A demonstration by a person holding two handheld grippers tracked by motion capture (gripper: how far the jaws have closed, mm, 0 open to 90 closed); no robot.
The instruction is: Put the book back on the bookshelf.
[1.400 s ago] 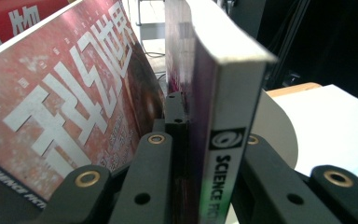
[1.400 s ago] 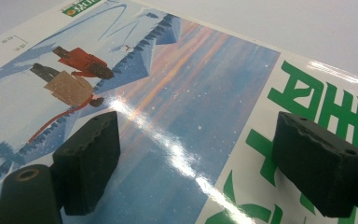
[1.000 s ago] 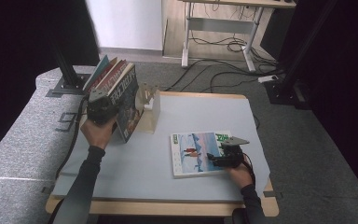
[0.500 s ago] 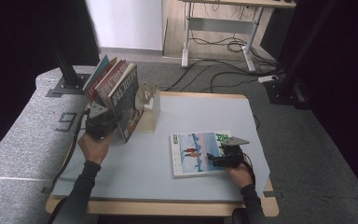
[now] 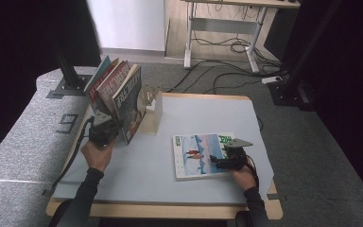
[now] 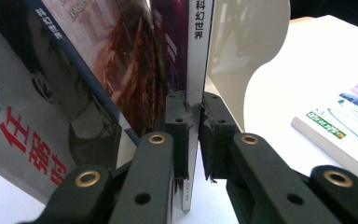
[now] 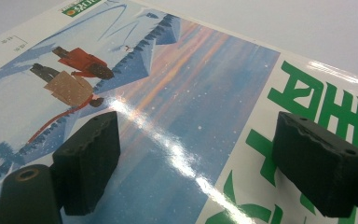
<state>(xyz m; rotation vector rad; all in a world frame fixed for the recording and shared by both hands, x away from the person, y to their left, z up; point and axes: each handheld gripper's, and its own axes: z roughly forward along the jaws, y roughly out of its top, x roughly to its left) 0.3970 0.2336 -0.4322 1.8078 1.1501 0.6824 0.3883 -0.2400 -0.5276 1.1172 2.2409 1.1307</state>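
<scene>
Several books lean in a row against a white bookend [image 5: 154, 112] at the table's left. My left gripper [image 5: 109, 131] [image 6: 193, 105] has just been closing and is shut on the thin white-spined book [image 5: 131, 99] [image 6: 198, 60], the one nearest the bookend [image 6: 249, 51]. Both pads press the book's near edge low down. A magazine with a snowy blue cover [image 5: 199, 154] [image 7: 186, 88] lies flat at the right. Over its right part my right gripper [image 5: 217, 162] [image 7: 198, 126] hovers open, its jaws wide apart and just above the glossy cover.
More books [image 5: 105, 84] lean to the left of the held one. The light table top [image 5: 208, 111] runs bare between bookend and magazine. The magazine's corner [image 6: 345, 123] lies off to the right in the left gripper view. Black stands and cables are on the floor beyond.
My left gripper has slid down and nearer along the book's edge. The right hand and the magazine have stayed put.
</scene>
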